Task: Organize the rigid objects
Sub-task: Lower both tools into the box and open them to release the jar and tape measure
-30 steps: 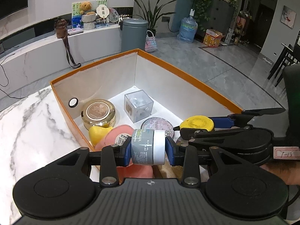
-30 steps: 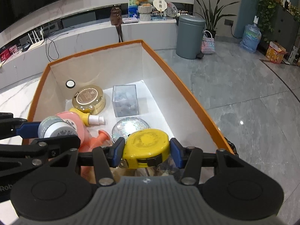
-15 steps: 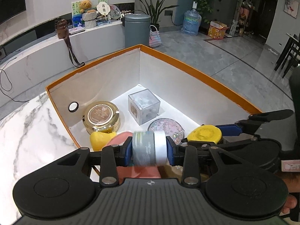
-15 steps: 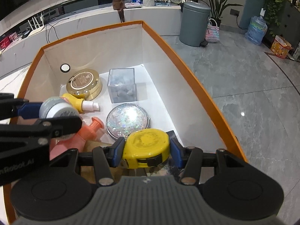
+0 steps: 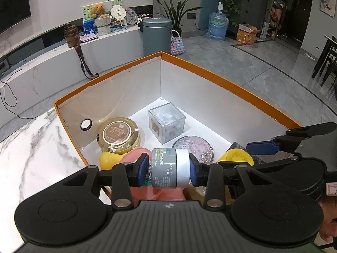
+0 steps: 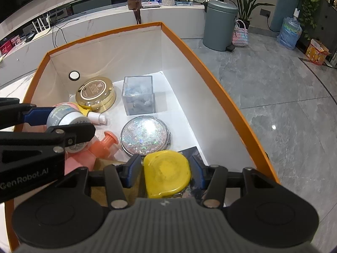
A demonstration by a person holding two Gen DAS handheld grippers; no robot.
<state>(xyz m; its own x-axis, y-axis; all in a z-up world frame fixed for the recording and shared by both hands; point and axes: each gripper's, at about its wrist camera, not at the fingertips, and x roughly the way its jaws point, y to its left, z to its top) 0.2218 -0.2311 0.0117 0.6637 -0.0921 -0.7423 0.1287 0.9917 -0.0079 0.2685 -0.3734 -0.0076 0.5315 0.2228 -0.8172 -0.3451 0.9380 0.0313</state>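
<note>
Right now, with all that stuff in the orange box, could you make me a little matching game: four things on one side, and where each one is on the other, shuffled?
Things:
1. grey jar
2. yellow tape measure
3. gold tin
4. clear cube

Places:
A. between the right gripper's jaws
B. on the box floor by the far right corner
C. between the left gripper's opening jaws
D. on the box floor, just below the round hole in the far wall

Pairs: 1-C, 2-A, 3-D, 4-B
</note>
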